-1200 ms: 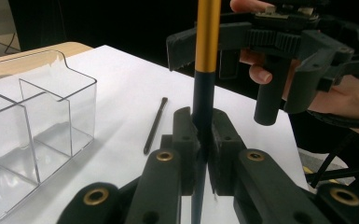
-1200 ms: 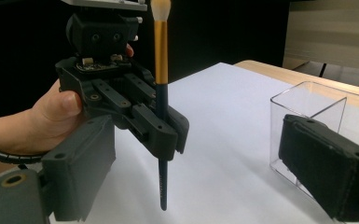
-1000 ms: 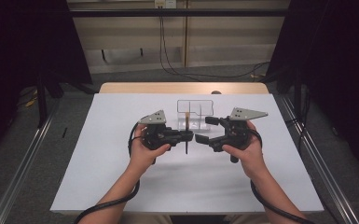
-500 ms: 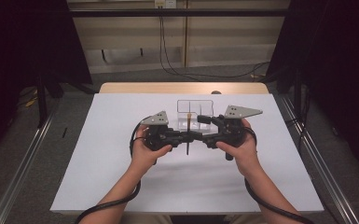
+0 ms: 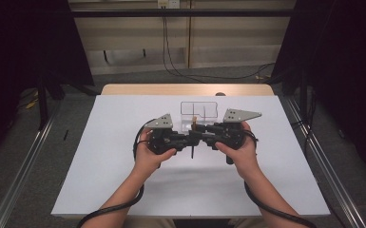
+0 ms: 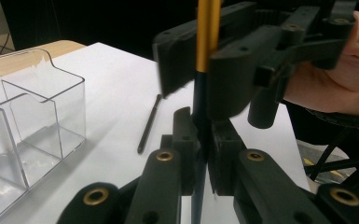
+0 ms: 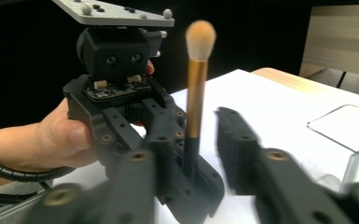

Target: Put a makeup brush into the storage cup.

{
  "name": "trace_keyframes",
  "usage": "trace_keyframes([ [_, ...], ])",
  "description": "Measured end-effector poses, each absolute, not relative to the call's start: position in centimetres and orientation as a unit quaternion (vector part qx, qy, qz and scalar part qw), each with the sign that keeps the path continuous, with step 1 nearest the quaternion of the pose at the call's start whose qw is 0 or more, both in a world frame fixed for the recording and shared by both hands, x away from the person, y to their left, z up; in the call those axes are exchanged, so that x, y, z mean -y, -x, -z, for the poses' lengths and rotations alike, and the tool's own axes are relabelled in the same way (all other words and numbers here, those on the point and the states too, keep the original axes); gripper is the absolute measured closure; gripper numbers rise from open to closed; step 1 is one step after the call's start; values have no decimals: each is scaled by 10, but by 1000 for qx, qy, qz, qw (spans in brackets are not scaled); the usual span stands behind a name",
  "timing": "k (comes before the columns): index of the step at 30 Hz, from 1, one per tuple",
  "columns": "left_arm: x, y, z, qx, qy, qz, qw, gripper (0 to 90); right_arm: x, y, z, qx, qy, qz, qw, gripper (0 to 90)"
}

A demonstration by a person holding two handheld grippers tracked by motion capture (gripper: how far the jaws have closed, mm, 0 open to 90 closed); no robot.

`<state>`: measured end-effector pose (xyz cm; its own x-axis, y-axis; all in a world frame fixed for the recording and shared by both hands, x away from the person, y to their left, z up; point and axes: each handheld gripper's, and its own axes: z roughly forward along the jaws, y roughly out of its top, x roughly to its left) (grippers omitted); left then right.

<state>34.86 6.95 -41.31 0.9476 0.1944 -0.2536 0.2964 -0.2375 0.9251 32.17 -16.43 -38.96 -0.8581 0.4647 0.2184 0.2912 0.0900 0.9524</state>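
A makeup brush (image 7: 196, 88) stands upright above the white tabletop (image 5: 123, 180), clear of it, near its middle. It has a soft peach-coloured tuft at the top, a gold ferrule below that and a dark handle, whose lower part is clamped between the left tongs (image 6: 200, 154)

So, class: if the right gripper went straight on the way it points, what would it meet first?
Most likely the upright makeup brush with gold ferrule and black handle, already between its closing jaws; just behind it, the left gripper, shut on the handle.
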Motion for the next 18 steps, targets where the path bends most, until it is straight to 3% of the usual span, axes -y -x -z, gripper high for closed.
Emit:
trace_keyframes([
  [4,-70,-348,413,-154,-784,42,600,831,163,-321,389,-731,-253,-630,67,837],
  [10,-71,-348,412,-150,-782,42,603,815,163,-321,388,-726,-252,-637,66,845],
  [18,-72,-348,410,-150,-782,49,603,669,166,-322,386,-720,-254,-642,71,846],
])
